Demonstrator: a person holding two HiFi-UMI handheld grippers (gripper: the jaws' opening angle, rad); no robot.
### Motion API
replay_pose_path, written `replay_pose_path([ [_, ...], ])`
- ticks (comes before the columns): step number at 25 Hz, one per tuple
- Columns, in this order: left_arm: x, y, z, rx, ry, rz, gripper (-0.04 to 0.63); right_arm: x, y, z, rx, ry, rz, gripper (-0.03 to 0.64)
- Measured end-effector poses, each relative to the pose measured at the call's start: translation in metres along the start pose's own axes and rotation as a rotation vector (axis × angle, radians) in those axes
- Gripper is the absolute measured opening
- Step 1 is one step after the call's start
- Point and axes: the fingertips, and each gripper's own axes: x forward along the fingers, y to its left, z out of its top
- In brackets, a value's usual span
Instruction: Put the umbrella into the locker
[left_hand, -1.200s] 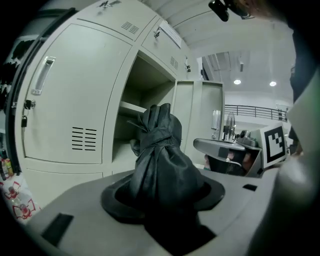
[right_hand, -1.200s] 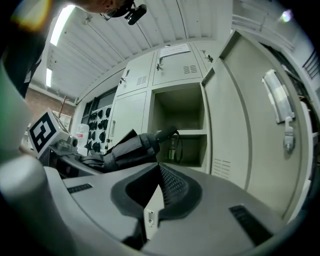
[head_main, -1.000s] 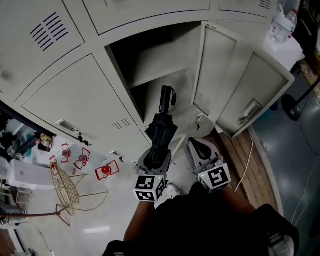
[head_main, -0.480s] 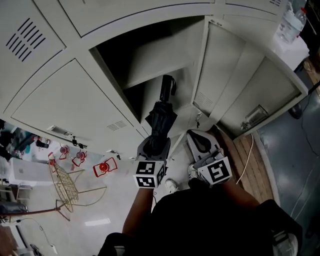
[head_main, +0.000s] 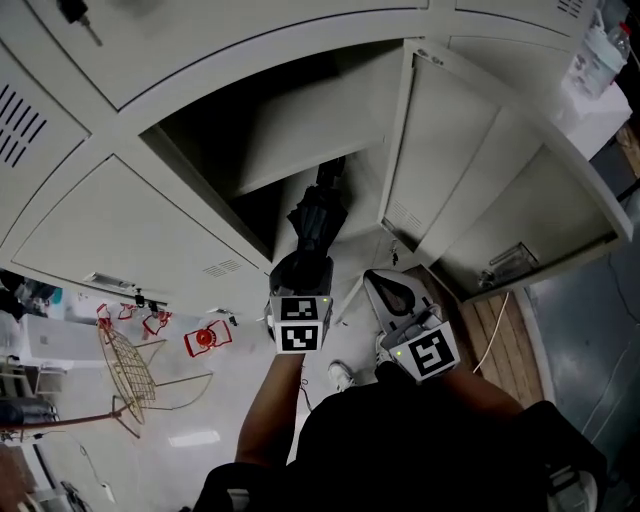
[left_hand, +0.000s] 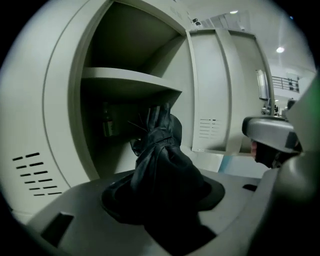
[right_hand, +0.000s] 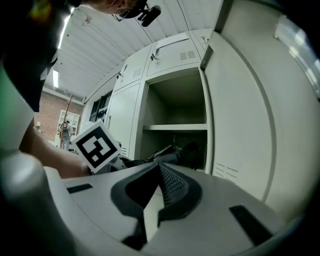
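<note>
Head view showed the open cream metal locker (head_main: 300, 130), with the folded black fabric umbrella (head_main: 318, 218) reaching in below its shelf. The left gripper (head_main: 302, 270) pinched the soft, probably light canopy, which was best squeezed where the stiff shaft runs. The right gripper (head_main: 395, 290) was pressed together, empty.

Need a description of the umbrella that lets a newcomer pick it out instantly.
Find the wall of cream lockers and the one compartment with its door swung open. Poking into it below the shelf is the umbrella, clamped in the left gripper: the only black, folded fabric bundle there.
</note>
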Motion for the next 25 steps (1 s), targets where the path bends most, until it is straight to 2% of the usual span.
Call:
replay_pose_path([
  [8, 0.040, 0.017, 0.026, 0.024, 0.032, 0.067, 0.230, 0.011, -0.009, -0.007, 0.022, -0.002, 0.038, 0.000],
  [14, 0.068, 0.030, 0.048, 0.104, 0.071, 0.094, 0.230, 0.017, -0.013, -0.013, 0.048, 0.002, 0.074, -0.002],
  [18, 0.090, 0.041, 0.052, 0.144, 0.103, 0.120, 0.230, 0.018, -0.020, -0.016, 0.051, 0.008, 0.082, 0.000],
  [25, 0.115, 0.056, 0.050, 0.172, 0.177, 0.158, 0.233, 0.016, -0.030, -0.014, 0.043, 0.004, 0.073, -0.001],
])
